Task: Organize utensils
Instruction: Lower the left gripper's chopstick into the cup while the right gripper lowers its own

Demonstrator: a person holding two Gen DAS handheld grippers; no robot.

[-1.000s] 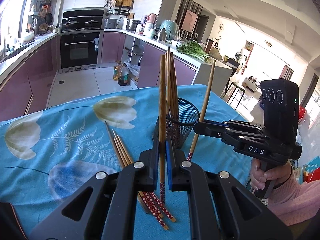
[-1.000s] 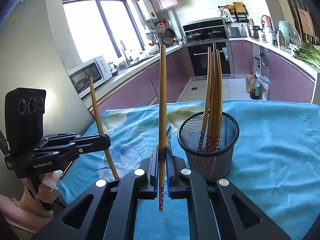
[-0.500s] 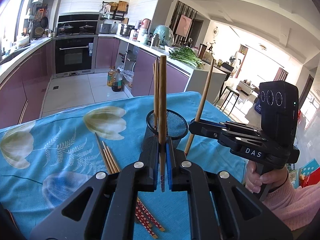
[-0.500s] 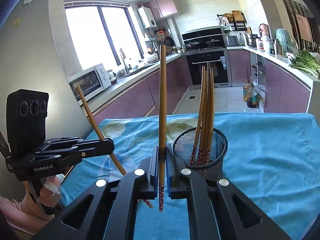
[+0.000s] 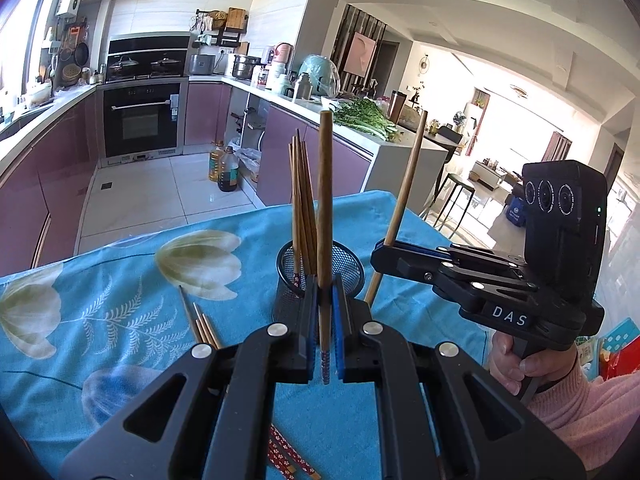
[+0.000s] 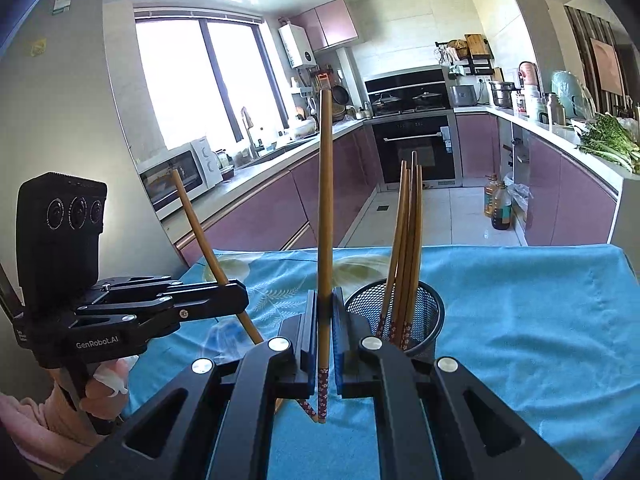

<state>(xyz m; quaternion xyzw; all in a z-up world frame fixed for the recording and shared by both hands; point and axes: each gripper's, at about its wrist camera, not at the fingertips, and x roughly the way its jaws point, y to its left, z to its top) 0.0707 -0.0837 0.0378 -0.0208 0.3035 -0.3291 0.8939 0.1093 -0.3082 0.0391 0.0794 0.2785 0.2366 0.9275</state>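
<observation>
In the left wrist view my left gripper (image 5: 325,294) is shut on an upright wooden chopstick (image 5: 325,200), its patterned tip hanging just below the pads. Directly behind it stands the black mesh holder (image 5: 349,266) with several chopsticks (image 5: 301,200) in it. To the right, my right gripper (image 5: 386,254) is shut on a second chopstick (image 5: 406,196), beside the holder's right rim. In the right wrist view the right gripper (image 6: 325,300) clamps its chopstick (image 6: 325,200) upright, left of the holder (image 6: 430,308). The left gripper (image 6: 238,300) holds its chopstick (image 6: 200,232) tilted.
Loose chopsticks (image 5: 202,326) lie on the blue flowered tablecloth (image 5: 120,280) left of the holder, their red patterned ends (image 5: 290,458) near me. A person's hand in a pink sleeve (image 5: 568,396) grips the right tool. Kitchen cabinets and the floor lie beyond the table's far edge.
Both grippers have risen a little with their chopsticks. In the left wrist view the holder has shifted from right of the fingers to straight behind them. The left gripper's chopstick now leans more.
</observation>
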